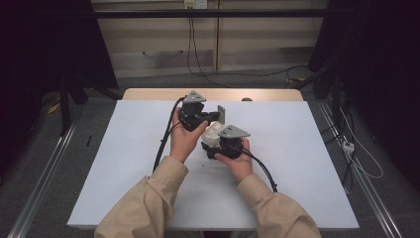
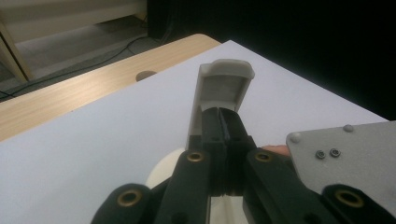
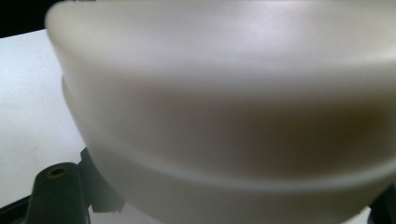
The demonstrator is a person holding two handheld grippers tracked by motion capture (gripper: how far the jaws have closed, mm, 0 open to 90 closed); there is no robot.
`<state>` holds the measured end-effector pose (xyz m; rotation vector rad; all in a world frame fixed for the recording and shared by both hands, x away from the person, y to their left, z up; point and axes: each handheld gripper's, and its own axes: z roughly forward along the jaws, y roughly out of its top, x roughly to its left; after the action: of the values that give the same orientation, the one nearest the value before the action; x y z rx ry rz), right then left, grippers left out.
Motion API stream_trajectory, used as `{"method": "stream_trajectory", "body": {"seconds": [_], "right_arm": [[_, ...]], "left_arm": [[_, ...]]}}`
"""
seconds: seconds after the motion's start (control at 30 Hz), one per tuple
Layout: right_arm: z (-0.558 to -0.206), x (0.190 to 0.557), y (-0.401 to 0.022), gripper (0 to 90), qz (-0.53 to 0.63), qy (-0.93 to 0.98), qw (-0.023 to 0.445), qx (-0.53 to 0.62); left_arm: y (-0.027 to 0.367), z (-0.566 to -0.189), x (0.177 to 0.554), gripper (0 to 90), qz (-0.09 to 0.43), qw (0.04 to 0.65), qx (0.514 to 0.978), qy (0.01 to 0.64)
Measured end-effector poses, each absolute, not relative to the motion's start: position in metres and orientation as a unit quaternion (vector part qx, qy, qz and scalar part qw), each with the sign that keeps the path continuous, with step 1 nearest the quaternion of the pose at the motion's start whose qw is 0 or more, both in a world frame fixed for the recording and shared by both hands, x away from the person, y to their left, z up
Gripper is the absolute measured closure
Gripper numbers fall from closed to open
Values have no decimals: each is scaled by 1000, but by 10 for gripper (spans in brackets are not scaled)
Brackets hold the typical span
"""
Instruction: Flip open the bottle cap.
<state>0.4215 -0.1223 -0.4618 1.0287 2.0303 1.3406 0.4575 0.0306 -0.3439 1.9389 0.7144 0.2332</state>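
From above, the left tool (image 1: 210, 118) and right tool (image 1: 212, 145) meet over a cream rounded plastic container (image 1: 214, 134) at the middle of the white counter (image 1: 297, 148). Along the left tool (image 2: 223, 122), the jaws are clamped on the container's upright hinged flap (image 2: 223, 88). The right tool's camera sits hard against the blurred cream body (image 3: 233, 107); whether it grips, I cannot tell. Judged: brace the body steady, swing the flap gently along its hinge

No text, label, brand or number can be read anywhere, though the blurred right gripper view might hide some.
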Motion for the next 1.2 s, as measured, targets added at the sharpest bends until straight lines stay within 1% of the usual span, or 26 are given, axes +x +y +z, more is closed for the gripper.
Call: {"method": "stream_trajectory", "body": {"seconds": [0.47,1.2], "right_arm": [[-462,421,-122,186,491,746,248,374],[-462,422,-123,186,491,746,247,375]], "left_arm": [[24,-346,455,900,89,498,813,289],[17,-350,463,900,89,501,808,297]]}}
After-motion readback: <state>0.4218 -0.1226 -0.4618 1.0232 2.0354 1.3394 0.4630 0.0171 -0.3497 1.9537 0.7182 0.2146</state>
